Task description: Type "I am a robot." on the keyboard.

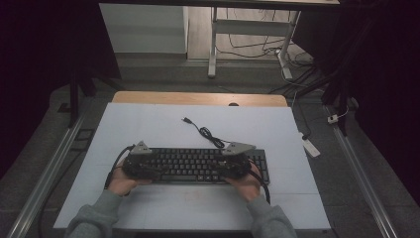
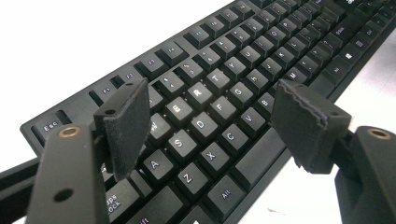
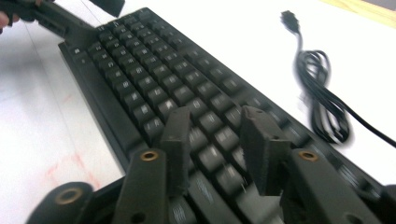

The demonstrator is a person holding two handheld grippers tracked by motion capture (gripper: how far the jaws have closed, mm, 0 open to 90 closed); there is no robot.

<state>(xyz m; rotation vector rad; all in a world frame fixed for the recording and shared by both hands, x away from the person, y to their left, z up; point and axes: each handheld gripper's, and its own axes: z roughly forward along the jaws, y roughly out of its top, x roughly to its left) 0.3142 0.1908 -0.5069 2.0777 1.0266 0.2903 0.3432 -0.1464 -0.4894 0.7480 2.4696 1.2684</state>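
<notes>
Your left gripper (image 2: 210, 114) and right gripper (image 3: 217, 140), both jaws apart and empty, hover over the flat black plastic keyboard (image 1: 198, 166) on the white desk (image 1: 148, 129); next, judge which key to press.

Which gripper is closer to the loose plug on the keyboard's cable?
Right. The right gripper sits below the coiled cable and plug; the left gripper is over the keyboard's far end.

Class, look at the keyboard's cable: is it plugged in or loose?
Loose. The cable lies partly coiled on the white table behind the keyboard, and its plug rests free on the surface.
</notes>
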